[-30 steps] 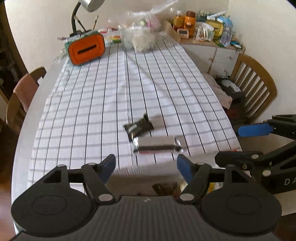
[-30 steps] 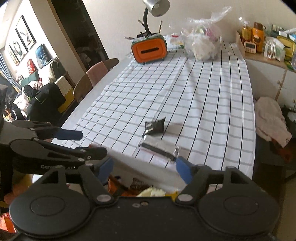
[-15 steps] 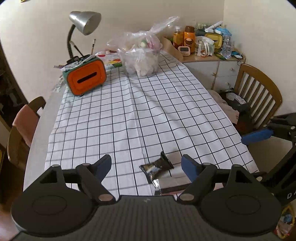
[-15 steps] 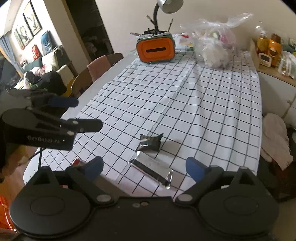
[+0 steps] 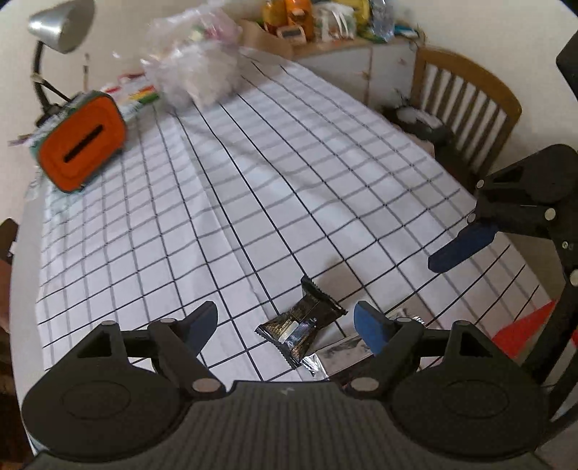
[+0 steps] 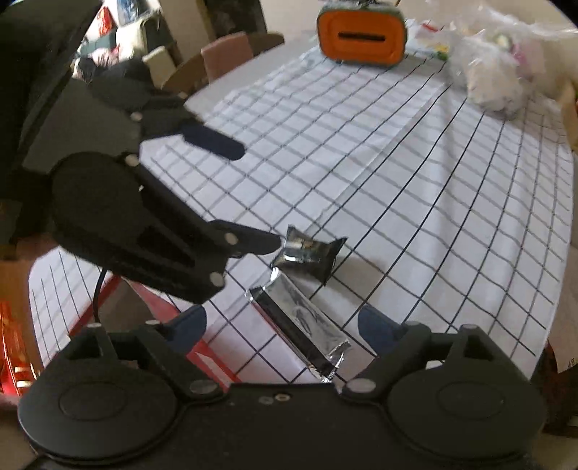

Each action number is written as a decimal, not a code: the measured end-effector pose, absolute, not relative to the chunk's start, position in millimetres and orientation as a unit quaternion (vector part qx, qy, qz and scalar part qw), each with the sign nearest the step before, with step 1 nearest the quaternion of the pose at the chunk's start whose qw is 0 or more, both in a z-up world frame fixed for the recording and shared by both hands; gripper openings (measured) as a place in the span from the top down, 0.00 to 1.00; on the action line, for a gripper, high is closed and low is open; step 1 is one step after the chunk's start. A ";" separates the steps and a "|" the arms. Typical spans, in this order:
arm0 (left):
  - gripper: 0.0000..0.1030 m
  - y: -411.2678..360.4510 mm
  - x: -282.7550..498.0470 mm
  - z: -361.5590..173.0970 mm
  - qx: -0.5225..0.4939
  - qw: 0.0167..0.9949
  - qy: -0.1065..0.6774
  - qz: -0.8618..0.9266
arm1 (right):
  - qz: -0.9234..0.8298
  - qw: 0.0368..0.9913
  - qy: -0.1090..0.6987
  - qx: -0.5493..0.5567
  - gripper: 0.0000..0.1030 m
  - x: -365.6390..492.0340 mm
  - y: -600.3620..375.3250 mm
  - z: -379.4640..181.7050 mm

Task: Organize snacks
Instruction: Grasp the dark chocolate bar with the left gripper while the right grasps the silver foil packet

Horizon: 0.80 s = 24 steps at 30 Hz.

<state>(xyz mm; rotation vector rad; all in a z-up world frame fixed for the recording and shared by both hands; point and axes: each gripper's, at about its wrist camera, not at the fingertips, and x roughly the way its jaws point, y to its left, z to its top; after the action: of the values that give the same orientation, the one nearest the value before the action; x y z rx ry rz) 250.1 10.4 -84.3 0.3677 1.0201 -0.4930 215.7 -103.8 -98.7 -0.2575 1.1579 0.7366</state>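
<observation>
Two snack packets lie on the checked tablecloth (image 5: 253, 180) near its front edge: a small black one (image 5: 301, 327) and, beside it, a longer silver one (image 6: 303, 325). My left gripper (image 5: 285, 325) is open above the black packet, which shows between its fingers without touching the pads. From the right wrist view, one of its fingertips (image 6: 267, 240) sits just left of the black packet (image 6: 309, 251). My right gripper (image 6: 281, 325) hovers over the silver packet, jaws closing but still wide and clear of it. Its blue finger (image 5: 458, 247) shows at the right.
At the far end stand an orange tissue box (image 5: 81, 144), a desk lamp (image 5: 61, 25) and a full plastic bag (image 5: 198, 68). A wooden chair (image 5: 466, 101) and a cluttered cabinet (image 5: 325, 21) are on the right. A red box edge (image 6: 159, 307) lies at the near table edge.
Both grippers have moved from over the box at the table's edge, forward and down toward the two packets, and both have rolled. The packets have not moved.
</observation>
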 end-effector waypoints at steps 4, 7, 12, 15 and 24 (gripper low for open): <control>0.20 5.1 264.8 -108.6 0.194 0.807 0.498 -0.252 | 0.347 0.750 0.544 -0.145 0.18 224.3 -93.9 -118.1; 0.20 3.9 276.9 -126.6 0.197 0.784 0.523 -0.272 | 0.352 0.744 0.548 -0.149 0.21 229.8 -87.3 -126.9; 0.20 2.1 292.0 -147.2 0.190 0.764 0.546 -0.286 | 0.374 0.725 0.554 -0.170 0.22 233.8 -76.8 -138.8; 0.20 -1.8 298.2 -158.9 0.196 0.753 0.561 -0.281 | 0.373 0.712 0.563 -0.191 0.23 237.6 -70.0 -150.2; 0.21 -5.6 313.4 -176.2 0.187 0.742 0.589 -0.258 | 0.380 0.688 0.575 -0.228 0.33 242.0 -60.4 -172.5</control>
<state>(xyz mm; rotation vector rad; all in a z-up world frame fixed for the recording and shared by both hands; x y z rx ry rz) 313.4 -5.6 -176.2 0.4109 1.2911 -0.5652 242.0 -60.4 -172.5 -0.5095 1.2871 0.8517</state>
